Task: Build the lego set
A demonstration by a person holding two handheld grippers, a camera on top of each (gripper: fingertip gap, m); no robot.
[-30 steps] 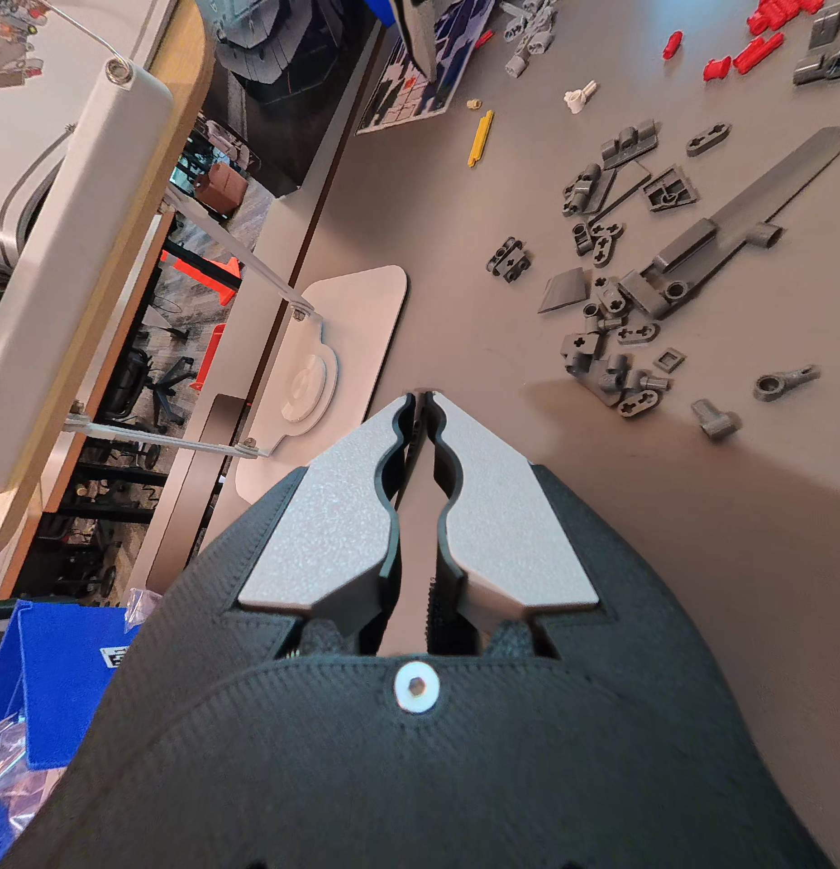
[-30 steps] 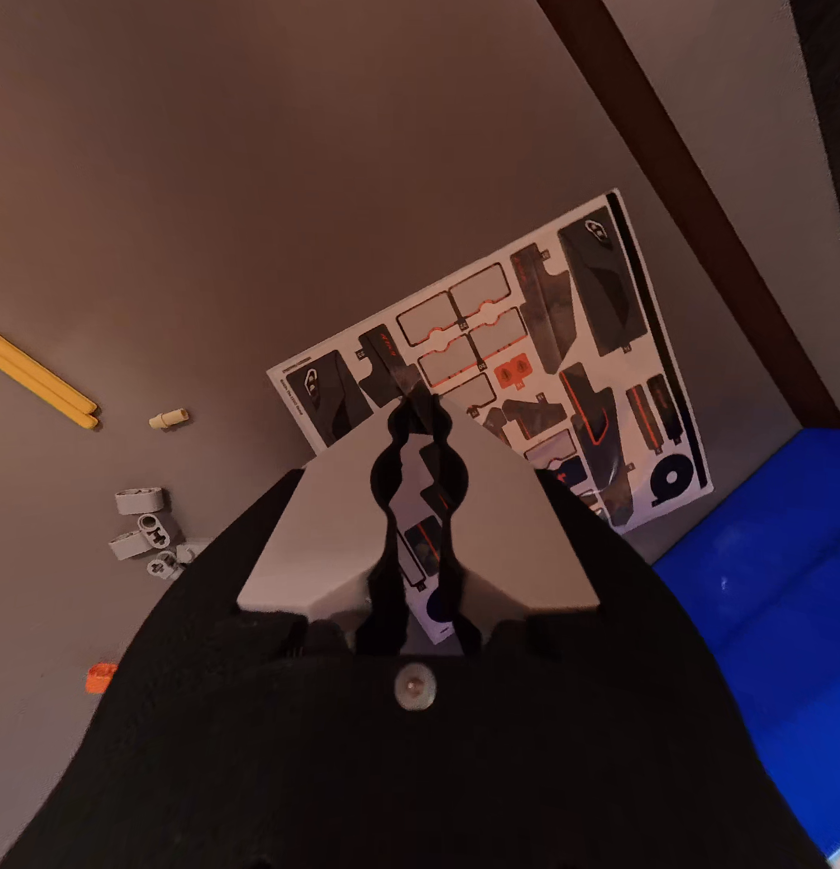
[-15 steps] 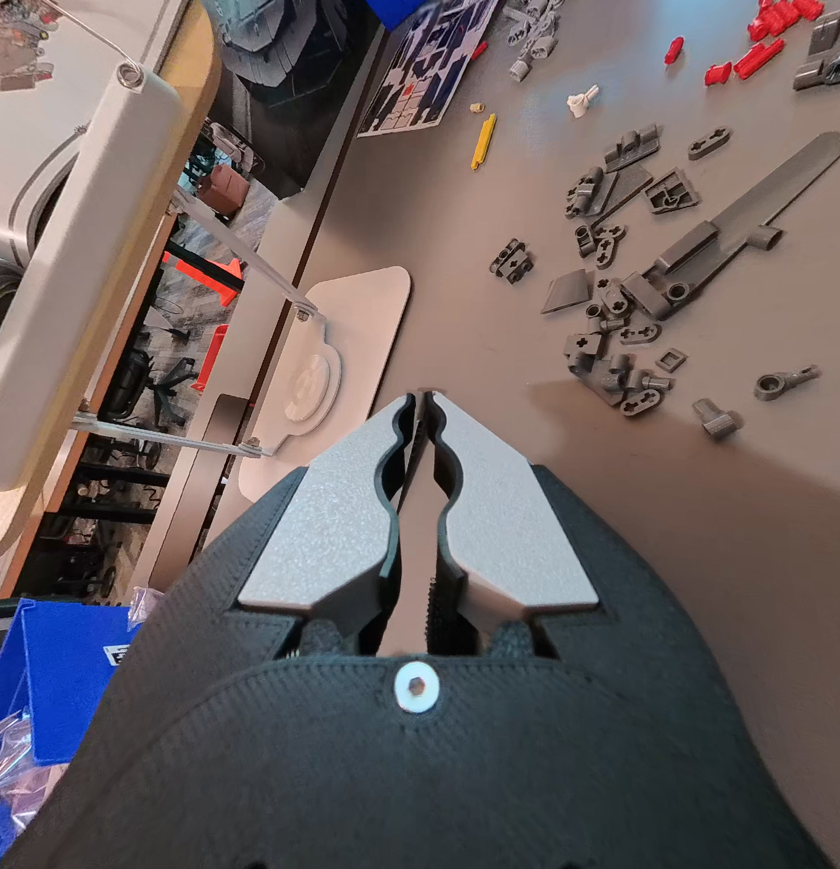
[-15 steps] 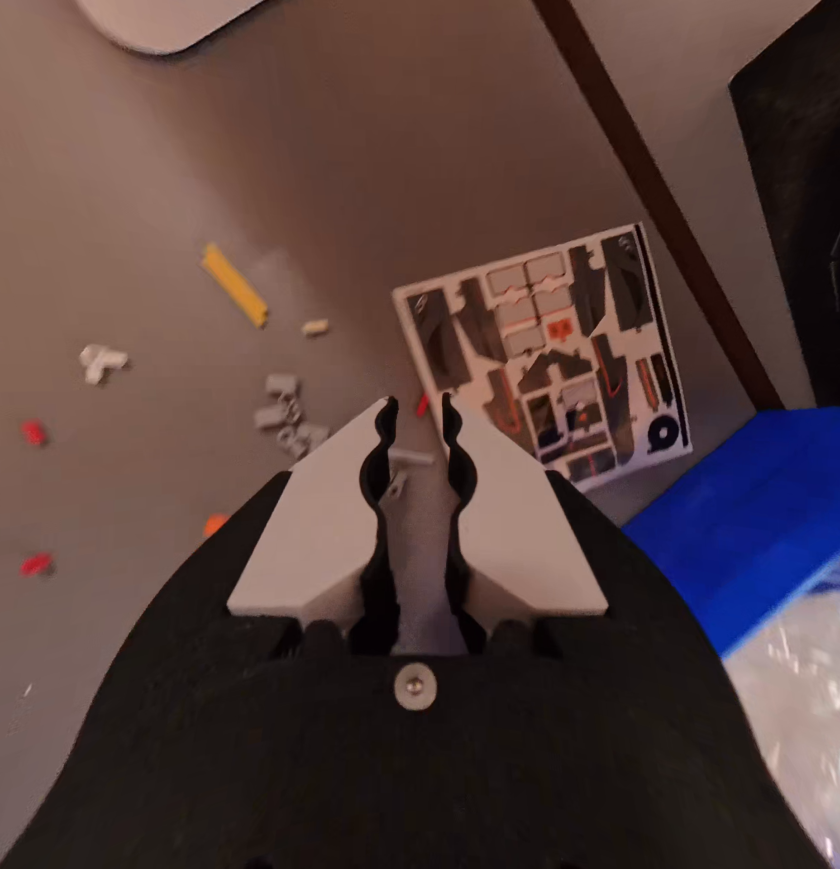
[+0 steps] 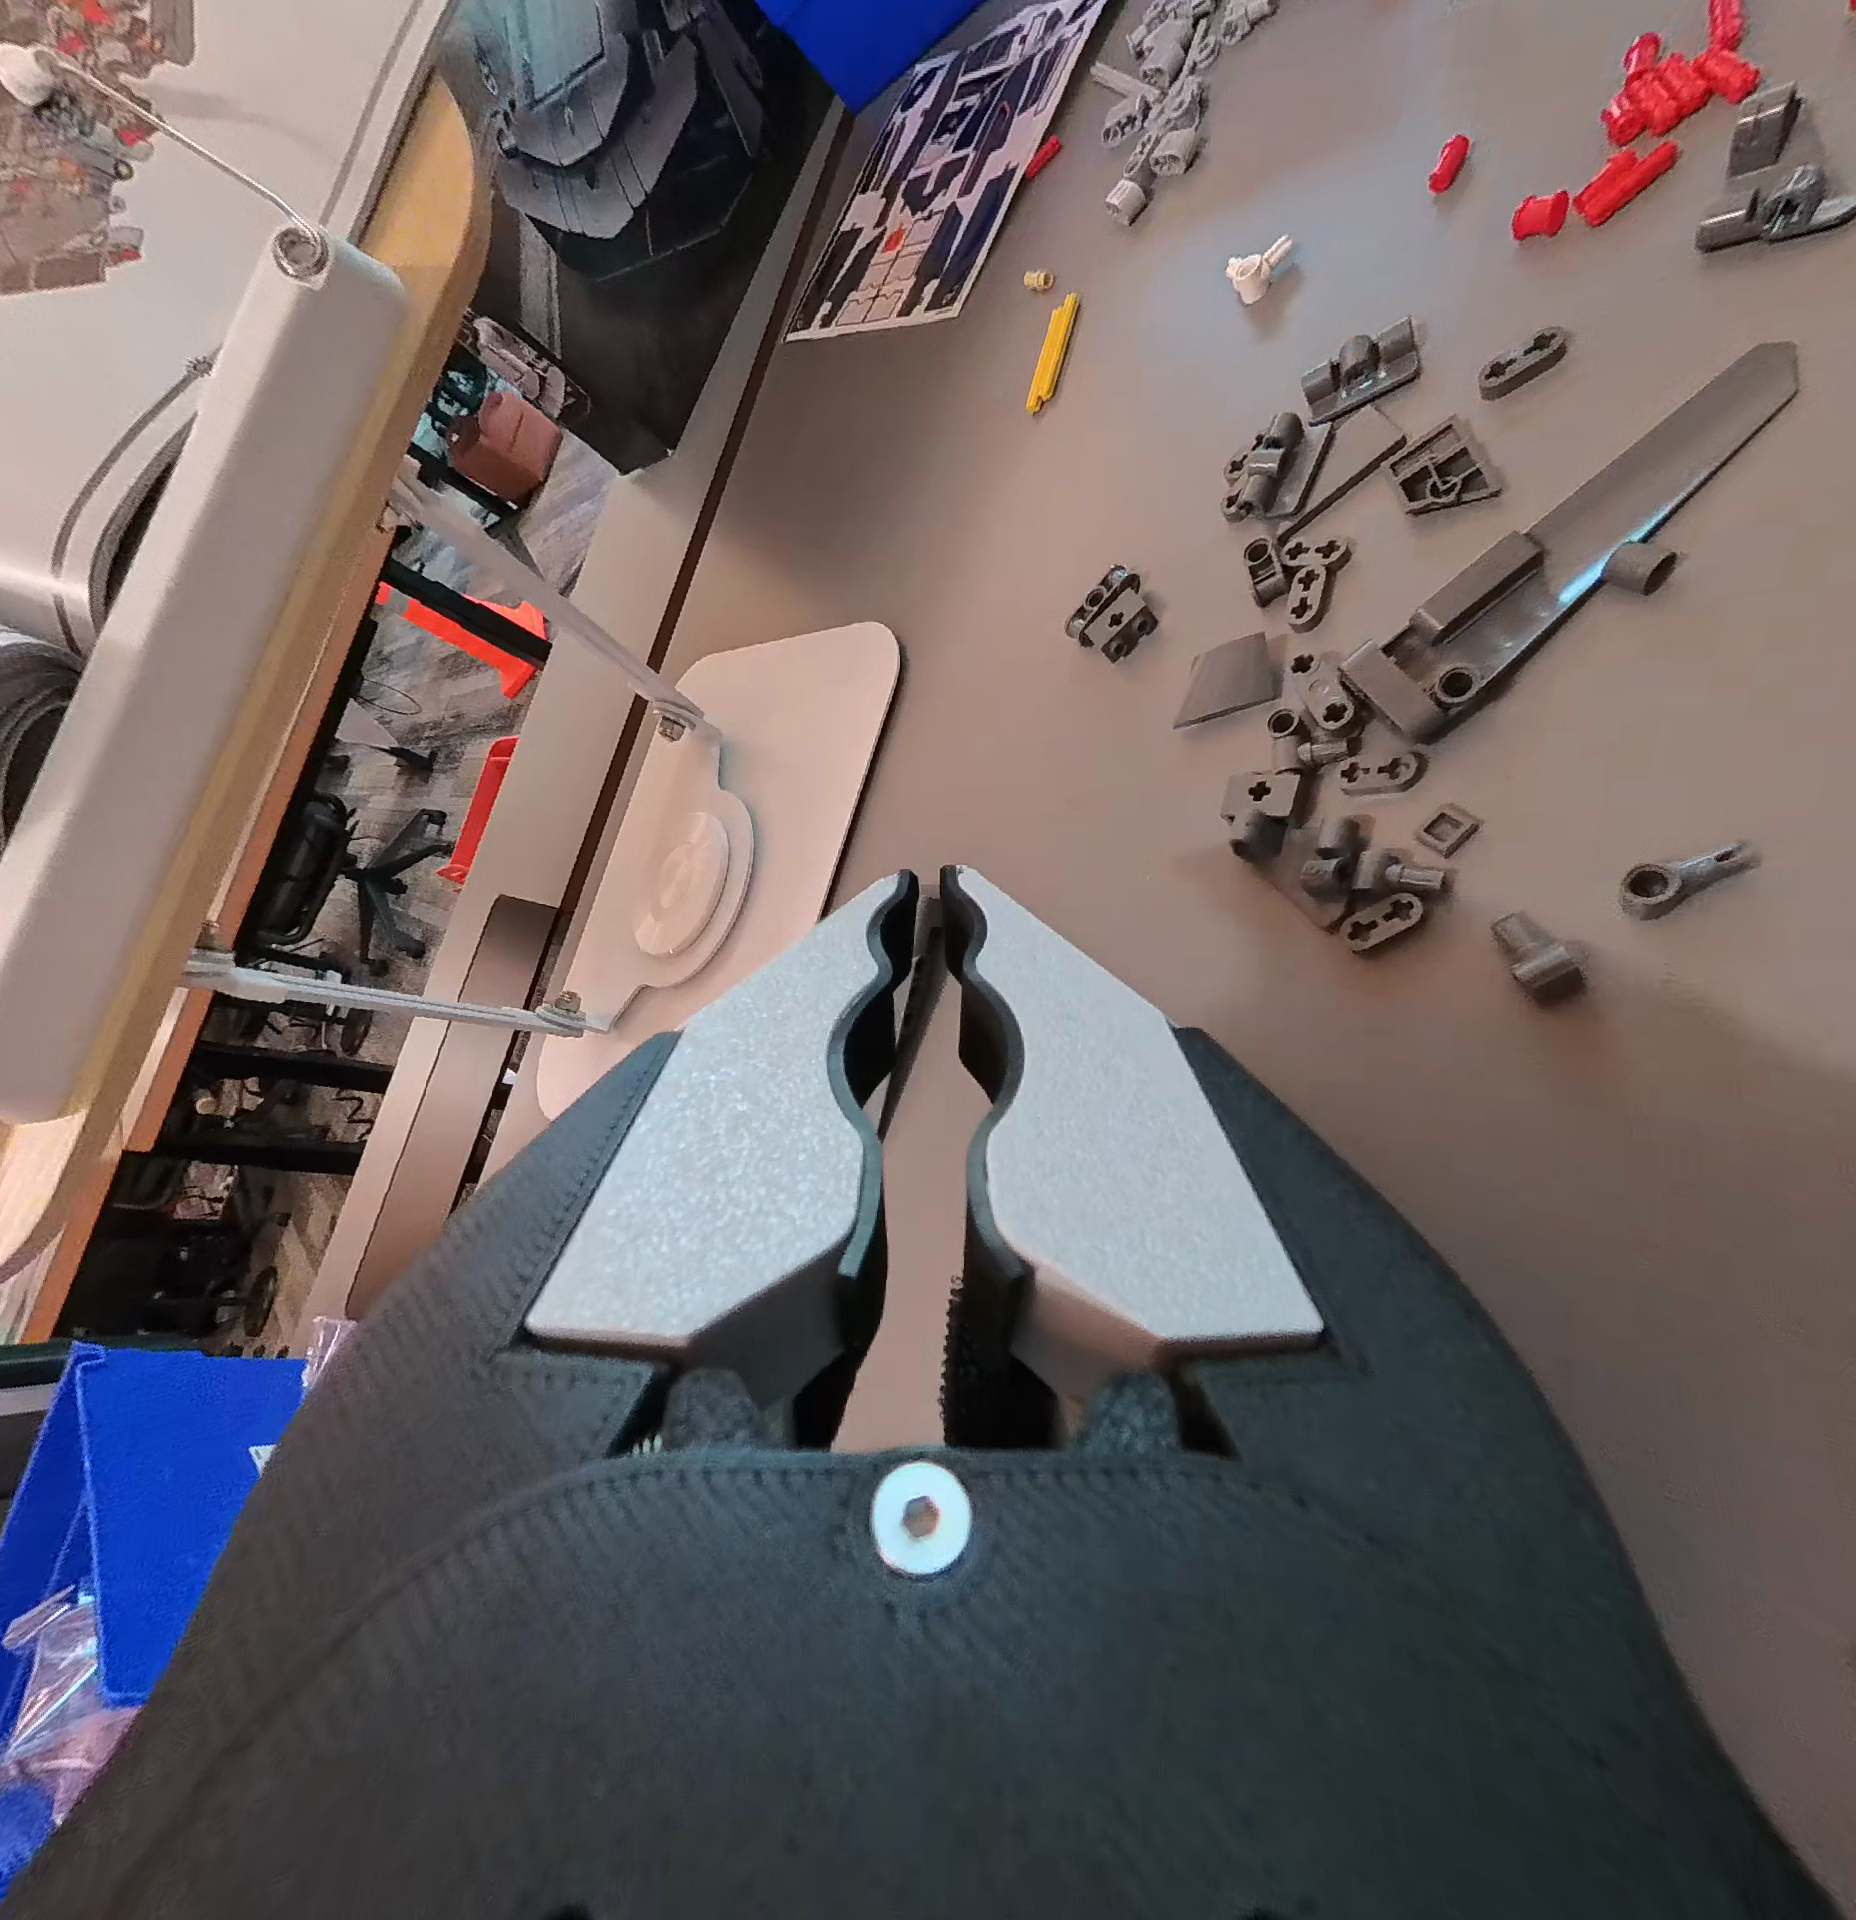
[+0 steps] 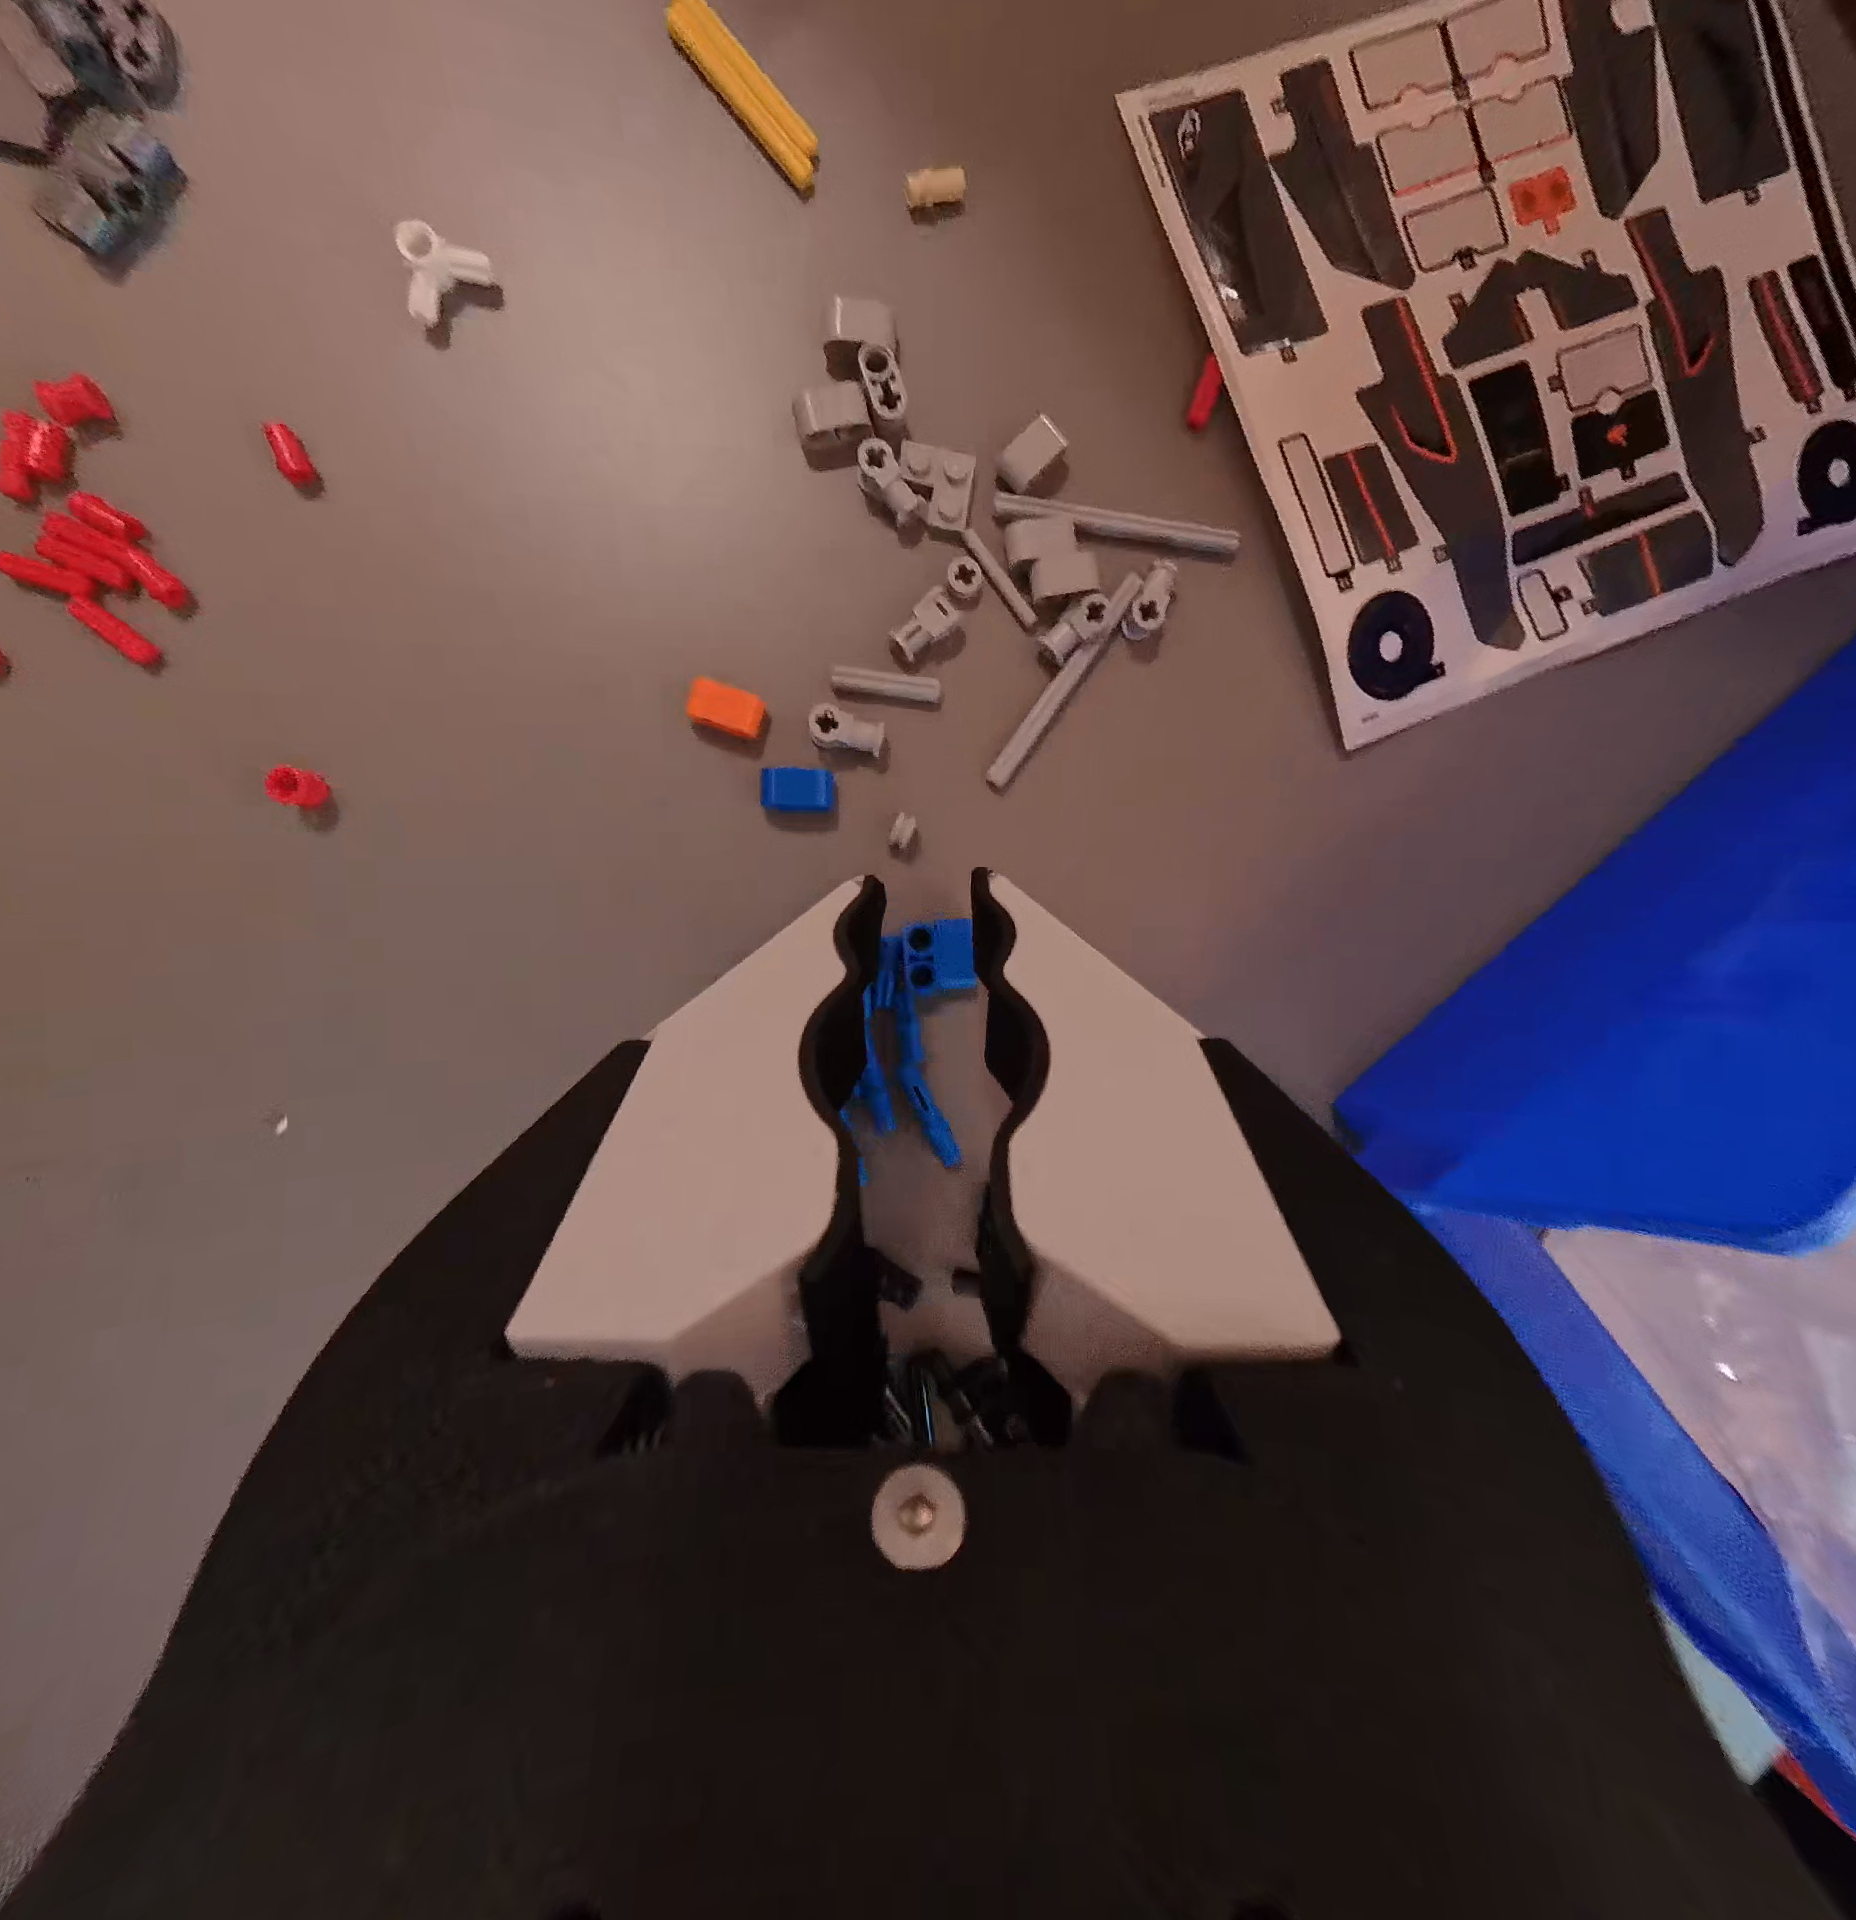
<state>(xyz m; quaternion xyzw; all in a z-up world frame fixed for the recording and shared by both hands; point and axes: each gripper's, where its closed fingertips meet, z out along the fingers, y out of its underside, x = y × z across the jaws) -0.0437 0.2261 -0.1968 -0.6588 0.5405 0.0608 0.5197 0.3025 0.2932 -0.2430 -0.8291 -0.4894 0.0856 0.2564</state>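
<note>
My left gripper is shut with nothing visible between its tips. It hovers over the brown table, beside a white stand base. A scatter of dark grey building pieces lies ahead to its right. My right gripper is open and low over the table. A blue block and several blue pins lie on the table in the gap between its fingers. I cannot see the pads pressing on them. A small blue piece and an orange piece lie just ahead of it.
A pile of light grey pieces, red pins, yellow axles and a sticker sheet lie farther ahead. A blue bin stands at the right. A long dark grey panel and another blue bin show in the left wrist view. Some 35 cm of space lies between my two pairs of fingers. The orange piece is closer to my right gripper, around 5 cm from its tips; the left tips are 30 cm off.
My right gripper opened, left the sticker sheet and swung back over the loose pieces, so the blue pieces now lie between its fingers. My left gripper stayed shut and barely moved.
</note>
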